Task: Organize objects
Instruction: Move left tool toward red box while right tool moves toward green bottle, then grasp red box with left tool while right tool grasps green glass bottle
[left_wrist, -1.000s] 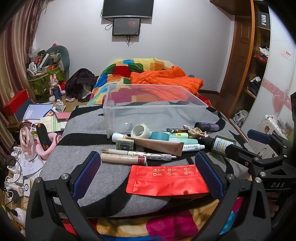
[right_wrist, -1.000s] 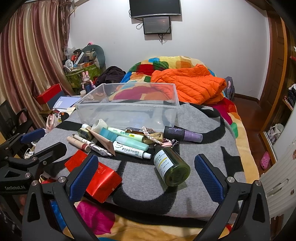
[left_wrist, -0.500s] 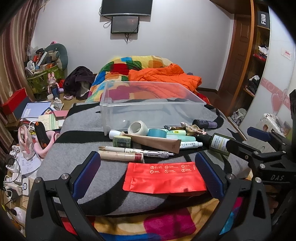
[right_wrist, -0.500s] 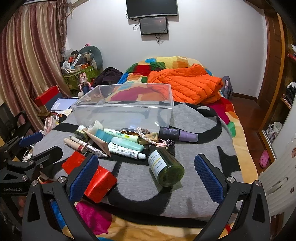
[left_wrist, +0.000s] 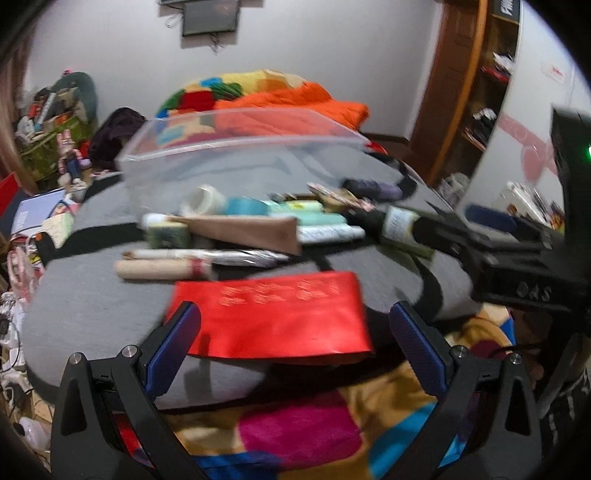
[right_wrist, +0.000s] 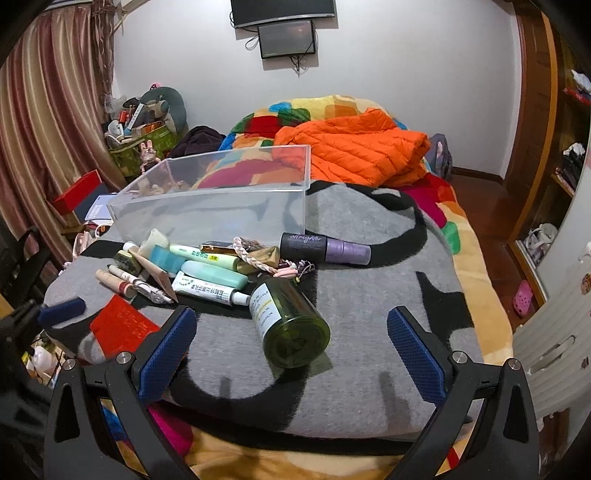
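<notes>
A clear plastic bin (right_wrist: 221, 206) (left_wrist: 236, 155) stands empty on the grey-and-black blanket (right_wrist: 369, 295). In front of it lies a heap of toiletries: a green bottle (right_wrist: 288, 325) (left_wrist: 399, 225), a purple spray bottle (right_wrist: 325, 247), tubes (right_wrist: 207, 288), a tape roll (left_wrist: 203, 199) and a red pouch (left_wrist: 273, 317) (right_wrist: 122, 325). My left gripper (left_wrist: 295, 343) is open, its blue pads either side of the near edge of the red pouch. My right gripper (right_wrist: 291, 347) is open, just short of the green bottle's base.
An orange jacket (right_wrist: 351, 151) and colourful quilt lie behind the bin. Clutter, a red box (right_wrist: 77, 192) and curtains are at the left. A wooden shelf (right_wrist: 569, 166) stands on the right. The blanket's near edge drops off below both grippers.
Both grippers have moved forward and lower toward the objects. The left view is motion-blurred and now sits close over the red pouch; the right has closed in on the green bottle.
</notes>
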